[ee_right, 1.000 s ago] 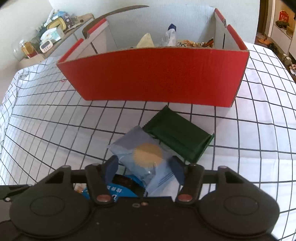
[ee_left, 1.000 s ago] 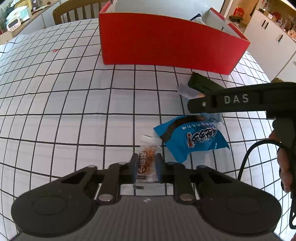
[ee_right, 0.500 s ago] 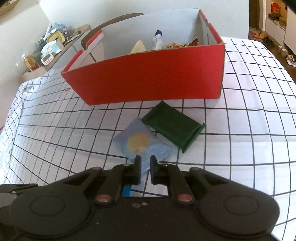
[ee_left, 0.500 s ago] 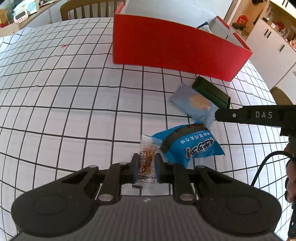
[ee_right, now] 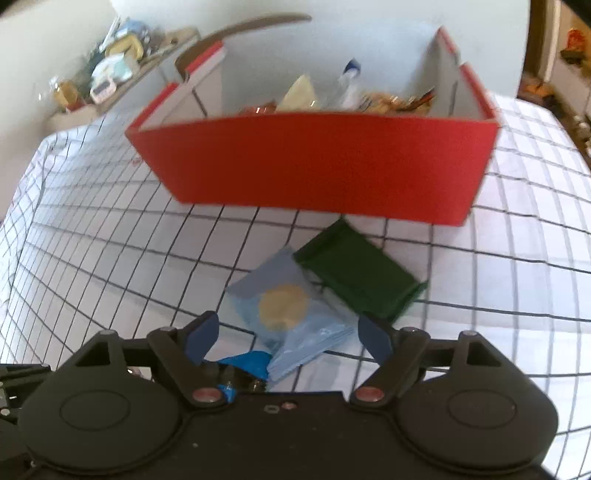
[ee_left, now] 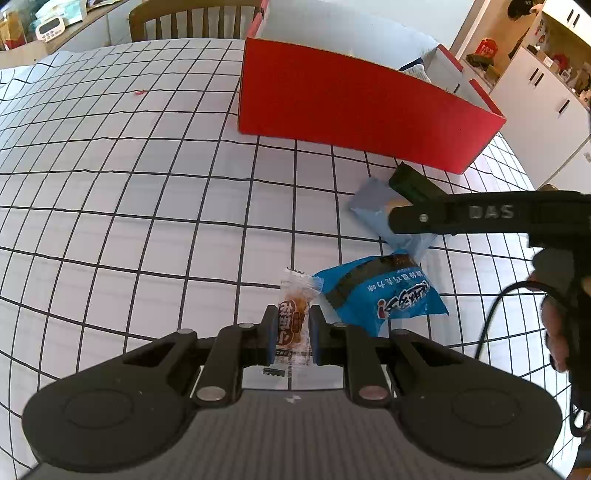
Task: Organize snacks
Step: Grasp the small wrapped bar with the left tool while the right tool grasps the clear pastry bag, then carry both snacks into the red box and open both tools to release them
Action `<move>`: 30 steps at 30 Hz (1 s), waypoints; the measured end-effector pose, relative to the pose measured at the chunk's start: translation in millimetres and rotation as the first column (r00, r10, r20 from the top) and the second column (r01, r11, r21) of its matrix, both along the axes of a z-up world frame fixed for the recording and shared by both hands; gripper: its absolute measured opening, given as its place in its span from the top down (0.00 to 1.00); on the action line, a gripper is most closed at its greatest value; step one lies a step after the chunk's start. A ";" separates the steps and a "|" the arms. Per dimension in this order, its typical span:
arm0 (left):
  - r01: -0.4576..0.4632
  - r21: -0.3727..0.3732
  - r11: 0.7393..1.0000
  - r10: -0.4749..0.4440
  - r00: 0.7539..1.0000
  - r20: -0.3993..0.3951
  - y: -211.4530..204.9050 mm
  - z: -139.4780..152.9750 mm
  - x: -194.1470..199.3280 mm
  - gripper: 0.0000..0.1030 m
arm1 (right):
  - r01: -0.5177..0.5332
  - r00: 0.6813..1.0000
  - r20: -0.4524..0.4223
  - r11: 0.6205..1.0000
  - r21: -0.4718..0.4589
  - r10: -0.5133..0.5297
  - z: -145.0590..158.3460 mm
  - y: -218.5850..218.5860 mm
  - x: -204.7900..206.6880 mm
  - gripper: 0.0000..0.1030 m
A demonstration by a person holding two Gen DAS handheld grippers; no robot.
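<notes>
Home dining room, checked tablecloth (ee_left: 147, 206), wooden chair (ee_left: 192, 22), white cabinets (ee_left: 535, 110)

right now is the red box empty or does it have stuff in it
Not empty. The right wrist view shows wrappers and packets poking above the red box front wall.

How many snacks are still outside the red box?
4. A small candy pinched in the left hand-held gripper, a bright blue packet beside it, a pale blue cookie packet and a dark green packet near the box. More could be hidden.
</notes>
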State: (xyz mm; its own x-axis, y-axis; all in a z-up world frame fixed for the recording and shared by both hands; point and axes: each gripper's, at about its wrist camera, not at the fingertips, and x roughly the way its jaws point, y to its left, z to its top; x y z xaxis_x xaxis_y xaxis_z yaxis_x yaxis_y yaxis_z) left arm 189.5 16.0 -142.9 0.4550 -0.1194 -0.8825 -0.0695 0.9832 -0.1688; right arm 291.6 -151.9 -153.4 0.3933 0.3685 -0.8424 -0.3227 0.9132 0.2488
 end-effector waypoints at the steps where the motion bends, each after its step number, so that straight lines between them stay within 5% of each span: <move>1: 0.000 0.001 1.000 0.000 1.000 0.001 0.0 0.1 0.3 0.84 | -0.002 1.000 0.001 1.000 -0.010 0.002 -1.7 2.0 2.2 0.20; 13: -0.012 -0.001 1.000 0.012 1.000 -0.006 3.3 -3.5 2.3 0.84 | -0.095 0.995 0.017 0.986 -0.133 0.099 -15.8 27.7 7.4 0.20; 20: -0.014 0.000 1.000 0.014 1.000 0.001 2.6 -2.6 1.0 0.84 | -0.063 0.995 0.064 0.982 -0.177 0.076 -12.7 23.8 0.4 0.47; 30: -0.024 -0.021 1.000 0.024 0.999 0.024 3.5 12.1 -7.5 0.83 | 0.034 0.996 0.079 0.997 -0.076 -0.028 0.1 -3.0 -15.9 0.57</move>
